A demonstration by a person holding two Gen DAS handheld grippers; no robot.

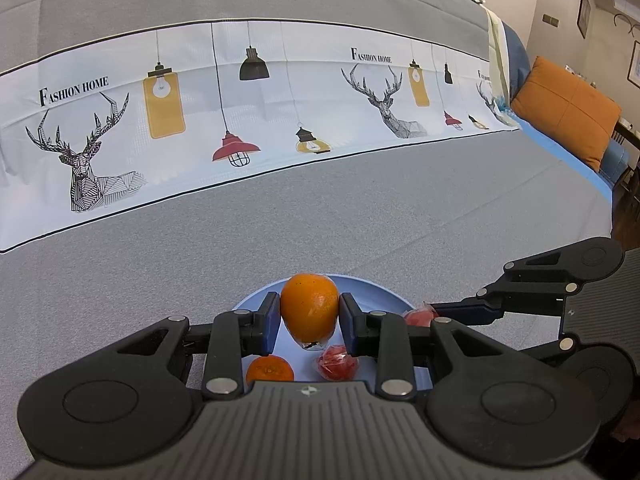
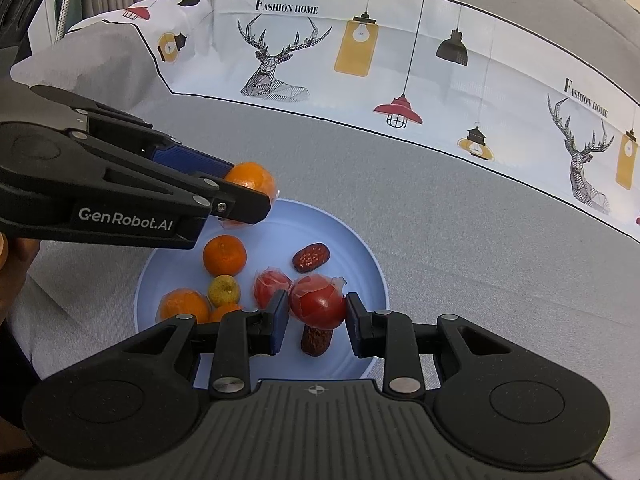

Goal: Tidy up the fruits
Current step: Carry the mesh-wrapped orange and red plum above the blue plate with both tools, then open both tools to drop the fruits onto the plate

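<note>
Fruits are gathered on a pale blue plate [image 2: 360,248] on the grey bed. An orange [image 1: 310,306] is pinched in the left claw [image 1: 309,322] above the plate's far-left edge; a wrapped red fruit [image 2: 318,300] is pinched in the right claw [image 2: 318,322], held above the plate's near middle. The plate's near rim is hidden by the claws, and the spot each fruit is meant for cannot be told.

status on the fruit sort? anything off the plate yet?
Done: nothing visibly sorted; no fruit lies on the grey cloth around the blue plate.
In hand: left hand-held gripper is shut on an orange; right hand-held gripper is shut on a wrapped red fruit, both over the plate.
Left: other oranges, a small yellow-green fruit, another wrapped red fruit and two dates.
</note>
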